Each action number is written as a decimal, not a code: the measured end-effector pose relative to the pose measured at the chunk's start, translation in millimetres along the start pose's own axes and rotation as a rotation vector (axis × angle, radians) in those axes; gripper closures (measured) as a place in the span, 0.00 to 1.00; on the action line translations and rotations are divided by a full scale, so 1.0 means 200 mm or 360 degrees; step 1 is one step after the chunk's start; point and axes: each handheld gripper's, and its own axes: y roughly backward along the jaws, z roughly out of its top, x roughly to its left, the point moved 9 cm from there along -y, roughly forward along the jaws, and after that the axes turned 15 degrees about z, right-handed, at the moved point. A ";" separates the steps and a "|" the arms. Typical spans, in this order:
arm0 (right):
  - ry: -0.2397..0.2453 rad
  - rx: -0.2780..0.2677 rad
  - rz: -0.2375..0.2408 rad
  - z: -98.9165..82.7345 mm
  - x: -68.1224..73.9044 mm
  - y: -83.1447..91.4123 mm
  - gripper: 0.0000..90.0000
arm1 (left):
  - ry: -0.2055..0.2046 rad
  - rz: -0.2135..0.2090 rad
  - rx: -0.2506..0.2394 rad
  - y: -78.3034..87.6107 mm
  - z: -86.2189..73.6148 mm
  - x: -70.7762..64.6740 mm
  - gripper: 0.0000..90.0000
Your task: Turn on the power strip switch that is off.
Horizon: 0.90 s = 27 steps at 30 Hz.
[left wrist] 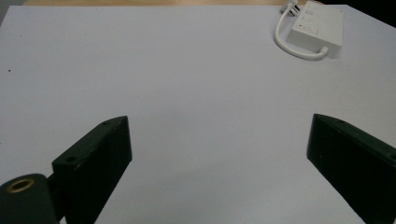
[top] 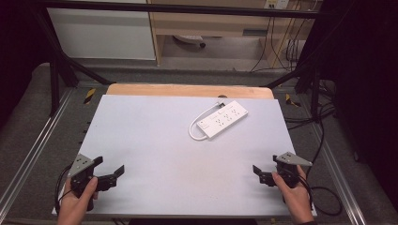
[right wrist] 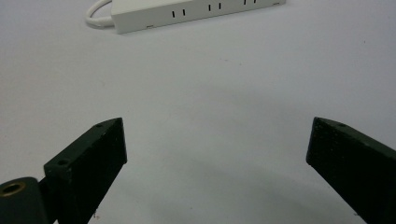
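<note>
A white power strip (top: 223,120) with its looped white cable (top: 194,127) lies on the white table top (top: 155,140), right of centre and toward the back. It also shows at the upper right as the power strip (left wrist: 316,28) in the left gripper view and along the top as the power strip (right wrist: 187,11) in the right gripper view. My left gripper (top: 110,168) rests near the front left corner, jaws wide open with bare table between them. My right gripper (top: 265,170) sits near the front right edge, open and holding nothing. Both are far from the strip.
A wooden board edge (top: 187,90) runs along the table's back. A black metal frame (top: 56,70) surrounds the table. Black cables (top: 324,122) trail off the right side. A shelf unit (top: 211,23) stands beyond.
</note>
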 end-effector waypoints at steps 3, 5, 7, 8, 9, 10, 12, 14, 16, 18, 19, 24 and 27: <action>-0.0007 0.0004 -0.0005 0.00 -0.01 0.00 0.06 | -0.0001 0.0002 -0.0002 0.00 0.00 0.00 0.07; -0.0005 0.0000 -0.0008 0.00 -0.01 0.00 0.06 | -0.0001 -0.0003 -0.0003 0.00 0.00 0.00 0.07; -0.0009 0.0003 -0.0013 0.00 -0.01 0.01 0.05 | -0.0003 -0.0007 0.0005 0.00 0.00 -0.01 0.07; -0.0009 0.0003 -0.0013 0.00 -0.01 0.01 0.05 | -0.0003 -0.0007 0.0005 0.00 0.00 -0.01 0.07; -0.0016 0.0009 -0.0015 0.00 -0.01 0.01 0.05 | -0.0008 -0.0008 0.0010 0.00 -0.01 -0.01 0.07; -0.0017 0.0007 -0.0018 0.00 -0.01 0.01 0.05 | -0.0019 -0.0011 0.0018 0.00 -0.01 -0.01 0.07; -0.0021 0.0004 -0.0017 0.00 -0.02 0.01 0.05 | -0.0013 -0.0020 0.0018 -0.01 -0.01 -0.01 0.07; -0.0038 0.0001 -0.0014 0.01 -0.01 0.02 0.05 | -0.0021 -0.0020 0.0020 -0.01 -0.01 -0.01 0.07; -0.0033 -0.0015 -0.0008 0.02 -0.01 0.02 0.04 | -0.0028 -0.0020 0.0026 -0.01 -0.02 -0.02 0.07; -0.0041 -0.0017 0.0011 0.02 -0.01 0.02 0.04 | -0.0026 -0.0027 0.0023 -0.01 -0.02 -0.02 0.07; -0.0041 -0.0031 0.0028 0.04 0.00 0.02 0.04 | -0.0024 -0.0031 0.0021 -0.01 -0.01 -0.02 0.07; -0.0055 -0.0064 0.0049 0.06 0.01 0.03 0.04 | -0.0032 -0.0042 0.0027 -0.01 -0.02 -0.03 0.07; -0.0068 -0.0079 0.0053 0.07 0.00 0.03 0.06 | -0.0028 -0.0042 0.0027 -0.01 -0.02 -0.03 0.07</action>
